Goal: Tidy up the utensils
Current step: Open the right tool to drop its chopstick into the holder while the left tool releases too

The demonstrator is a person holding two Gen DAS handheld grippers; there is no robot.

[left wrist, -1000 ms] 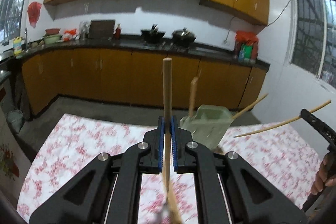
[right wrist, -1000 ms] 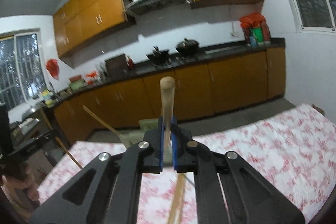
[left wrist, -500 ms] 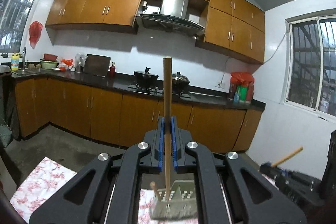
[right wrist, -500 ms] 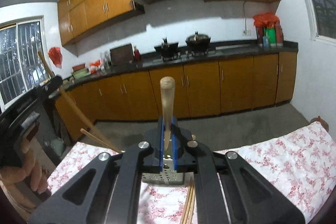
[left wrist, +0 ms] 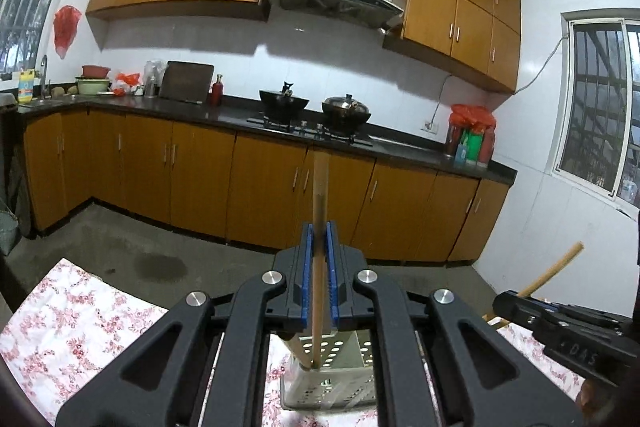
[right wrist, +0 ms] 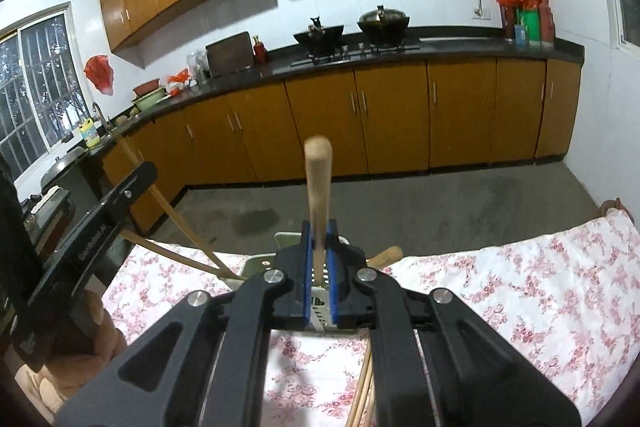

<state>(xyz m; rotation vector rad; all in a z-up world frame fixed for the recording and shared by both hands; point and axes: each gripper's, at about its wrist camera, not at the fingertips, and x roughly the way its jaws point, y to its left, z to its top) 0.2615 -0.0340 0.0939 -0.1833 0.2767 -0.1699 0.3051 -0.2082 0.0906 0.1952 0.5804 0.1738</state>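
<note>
Left gripper (left wrist: 319, 243) clamped on a thin wooden stick (left wrist: 319, 211); stick upright between the blue pads, lower end inside the perforated utensil holder (left wrist: 340, 379); a second wooden handle (left wrist: 294, 347) leans in the same holder; right gripper (right wrist: 319, 247) shut tight on a thicker round-ended wooden handle (right wrist: 318, 183), directly over the holder; holder stands on the floral tablecloth (right wrist: 520, 287), near its far edge; loose chopsticks (right wrist: 362, 391) lie on the cloth, near side of the holder.
</note>
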